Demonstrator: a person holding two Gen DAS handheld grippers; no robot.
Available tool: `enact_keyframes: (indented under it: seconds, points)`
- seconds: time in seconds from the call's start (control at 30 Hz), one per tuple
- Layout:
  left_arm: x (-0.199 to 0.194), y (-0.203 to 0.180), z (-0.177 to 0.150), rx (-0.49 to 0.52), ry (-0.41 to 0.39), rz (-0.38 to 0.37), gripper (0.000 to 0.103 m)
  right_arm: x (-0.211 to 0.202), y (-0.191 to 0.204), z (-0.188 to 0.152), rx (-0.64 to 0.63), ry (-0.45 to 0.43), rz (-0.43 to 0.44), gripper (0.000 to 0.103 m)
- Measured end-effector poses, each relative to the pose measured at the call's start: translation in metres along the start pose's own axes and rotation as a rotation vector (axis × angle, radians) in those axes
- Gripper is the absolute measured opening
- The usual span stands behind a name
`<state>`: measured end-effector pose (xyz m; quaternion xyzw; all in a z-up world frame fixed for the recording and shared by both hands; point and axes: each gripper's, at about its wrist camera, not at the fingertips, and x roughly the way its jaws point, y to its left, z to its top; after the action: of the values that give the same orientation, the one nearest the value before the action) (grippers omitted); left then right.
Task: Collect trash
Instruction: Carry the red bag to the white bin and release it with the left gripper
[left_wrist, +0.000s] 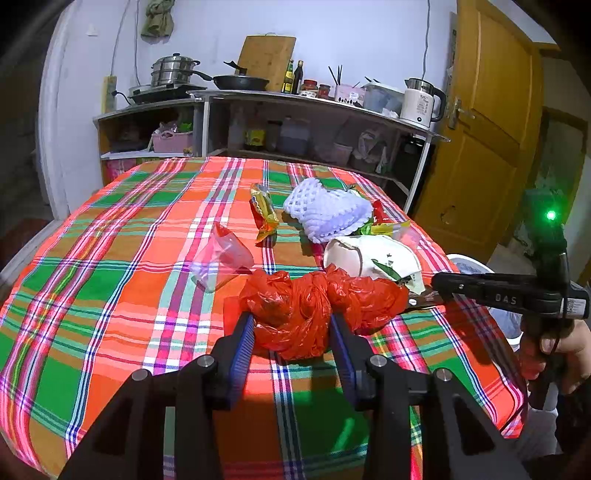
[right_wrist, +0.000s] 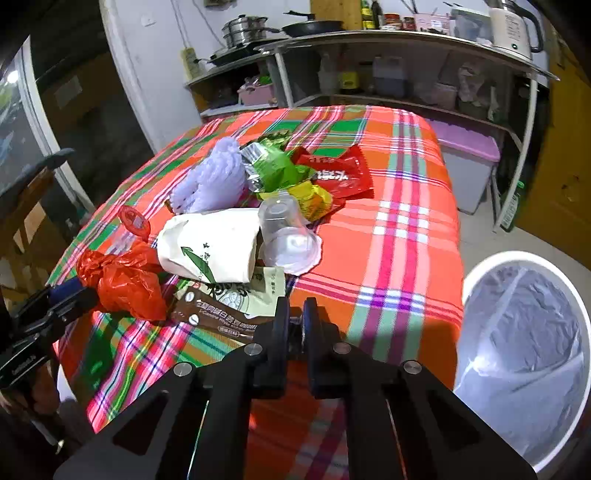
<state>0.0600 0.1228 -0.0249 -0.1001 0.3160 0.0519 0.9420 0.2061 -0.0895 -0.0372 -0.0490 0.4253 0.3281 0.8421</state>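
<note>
Bottom centre: left gripper clamps the red plastic bag; right gripper pinches the brown sachet, likely bound for the white bin.

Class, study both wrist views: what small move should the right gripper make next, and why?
Probably ease the right gripper slightly up and toward the lined bin. It looks shut on the edge of the brown sachet, whose far end lies under the crushed paper cup, so a gentle pull should free it. The bin stands just beside the table's edge.
</note>
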Motion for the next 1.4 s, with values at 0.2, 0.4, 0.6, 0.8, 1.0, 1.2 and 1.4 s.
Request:
enact_keyframes:
  seconds: [0.2,0.4,0.6,0.8,1.0,1.2,1.4]
  points:
    - [-0.011,-0.009,0.001,0.011,-0.015,-0.001,0.041,-0.017,-0.003,-0.008,0.01,-0.025,-0.007,0.002]
    - [-0.021,-0.02,0.004,0.022,-0.028,-0.004,0.041,-0.039,-0.008,-0.013,0.034,-0.069,-0.007,0.002]
    - [-0.026,-0.037,0.009,0.048,-0.038,-0.024,0.04,-0.068,-0.02,-0.016,0.06,-0.13,-0.022,0.002]
    - [-0.021,-0.061,0.016,0.075,-0.032,-0.062,0.04,-0.093,-0.039,-0.02,0.1,-0.183,-0.055,0.002]
    - [-0.009,-0.093,0.025,0.12,-0.026,-0.117,0.04,-0.115,-0.07,-0.029,0.156,-0.224,-0.105,0.001]
    - [0.006,-0.13,0.035,0.172,-0.022,-0.173,0.04,-0.135,-0.106,-0.039,0.225,-0.253,-0.158,0.001]
    - [0.026,-0.171,0.04,0.224,-0.003,-0.232,0.041,-0.142,-0.14,-0.053,0.28,-0.248,-0.191,0.001]
